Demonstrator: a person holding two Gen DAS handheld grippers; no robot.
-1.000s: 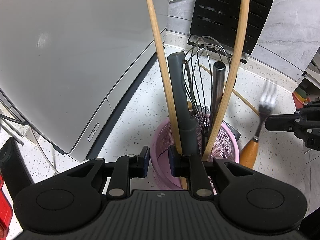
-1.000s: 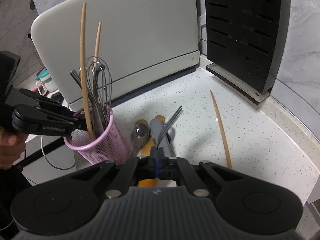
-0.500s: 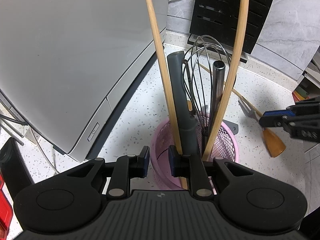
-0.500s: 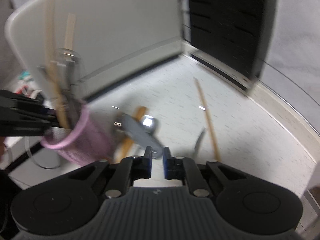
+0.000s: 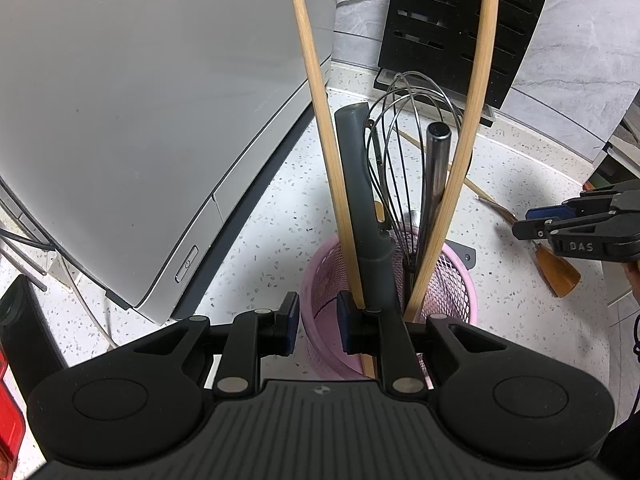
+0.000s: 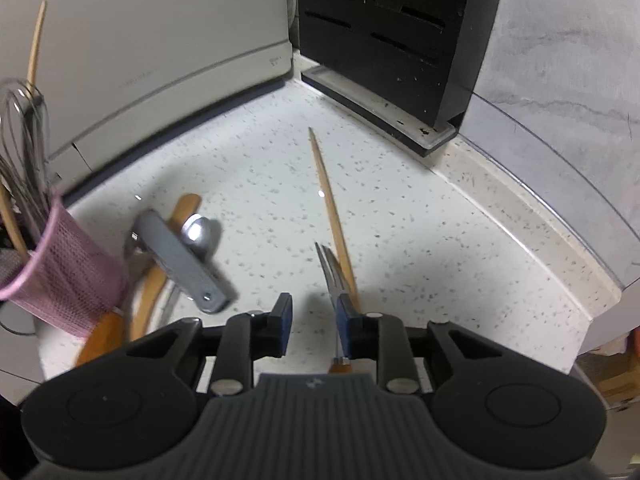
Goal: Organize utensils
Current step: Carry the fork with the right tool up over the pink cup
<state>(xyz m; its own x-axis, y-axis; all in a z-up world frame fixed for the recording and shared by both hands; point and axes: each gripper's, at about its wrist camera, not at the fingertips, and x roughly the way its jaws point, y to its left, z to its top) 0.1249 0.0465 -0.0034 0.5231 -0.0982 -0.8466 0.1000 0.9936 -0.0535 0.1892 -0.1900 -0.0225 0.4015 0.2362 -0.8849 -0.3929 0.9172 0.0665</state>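
Note:
My left gripper [image 5: 316, 328] is shut on the near rim of the pink mesh basket [image 5: 452, 280]. The basket holds two long bamboo sticks [image 5: 316, 120], a grey handle [image 5: 356, 184], a wire whisk [image 5: 404, 152] and a steel handle. My right gripper [image 6: 312, 320] hovers low over the counter and its jaws are opening. The orange-handled fork [image 6: 329, 268] lies under them along the right finger, and the pads do not press it. Seen from the left wrist, the right gripper [image 5: 524, 222] hangs above that fork [image 5: 556, 276].
A loose chopstick [image 6: 330, 208] lies beside the fork. A grey-handled tool [image 6: 180, 260], a spoon [image 6: 196, 232] and a wooden handle [image 6: 160, 272] lie next to the basket [image 6: 68, 268]. A white appliance [image 5: 140, 120] and a black knife block [image 6: 380, 20] stand behind. The counter edge curves at the right.
The right gripper came down towards the counter and away from the basket, and its jaws parted; the fork it held now lies on the counter by the chopstick. The left gripper stayed put.

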